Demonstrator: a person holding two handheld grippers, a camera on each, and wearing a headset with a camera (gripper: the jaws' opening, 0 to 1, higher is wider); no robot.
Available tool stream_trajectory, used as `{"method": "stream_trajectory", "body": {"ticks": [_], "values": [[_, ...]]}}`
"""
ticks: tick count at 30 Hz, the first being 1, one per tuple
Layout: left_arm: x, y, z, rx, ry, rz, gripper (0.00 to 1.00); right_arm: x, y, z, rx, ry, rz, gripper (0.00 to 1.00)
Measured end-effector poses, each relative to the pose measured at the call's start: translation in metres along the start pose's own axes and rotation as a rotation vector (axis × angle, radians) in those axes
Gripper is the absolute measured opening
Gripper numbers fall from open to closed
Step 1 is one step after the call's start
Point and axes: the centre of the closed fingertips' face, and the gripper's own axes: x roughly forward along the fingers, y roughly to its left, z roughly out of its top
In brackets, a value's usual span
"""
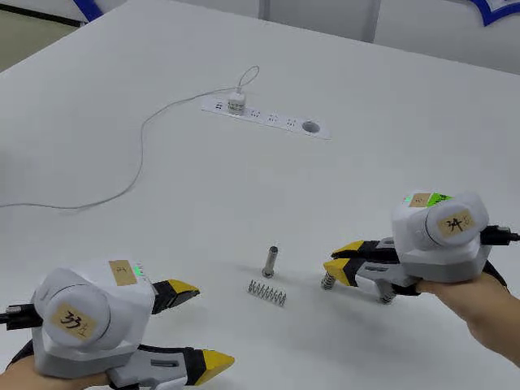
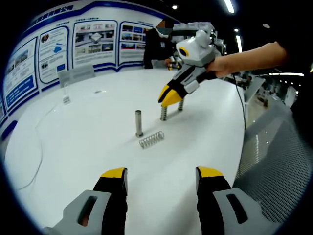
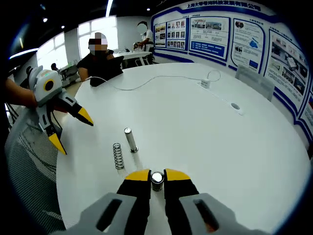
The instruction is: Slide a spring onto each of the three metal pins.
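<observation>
On my feed, the left gripper (image 1: 201,325) and the right gripper (image 1: 335,262) are of one build: a white, rounded housing (image 1: 97,325) and black jaws capped with yellow wedge tips. Each housing carries two tan stickers (image 1: 71,321) with handwritten marks, one on the round end cap and one on top, beside a lit green indicator (image 1: 138,270). A black cable (image 1: 15,317) leaves the rear of each. In the gripper views I see the jaws rising from grey, slotted bases (image 2: 88,210).
</observation>
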Motion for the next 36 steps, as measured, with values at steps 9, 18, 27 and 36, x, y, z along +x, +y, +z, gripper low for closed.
{"method": "stream_trajectory", "body": {"ticks": [9,18,27,36], "values": [[0.000,0.000,-0.001,0.002,0.005,0.000,0.58,0.000,-0.003,-0.002,0.002,0.004,-0.022,0.11],[0.000,0.000,-0.002,0.002,0.011,-0.001,0.58,0.001,-0.004,-0.004,0.018,0.011,-0.023,0.11],[0.000,-0.001,-0.002,0.004,0.013,-0.005,0.58,-0.013,-0.007,0.007,0.041,-0.036,-0.035,0.16],[0.002,-0.002,-0.004,0.020,0.023,-0.011,0.58,-0.036,-0.018,0.024,0.041,-0.087,-0.076,0.16]]}}
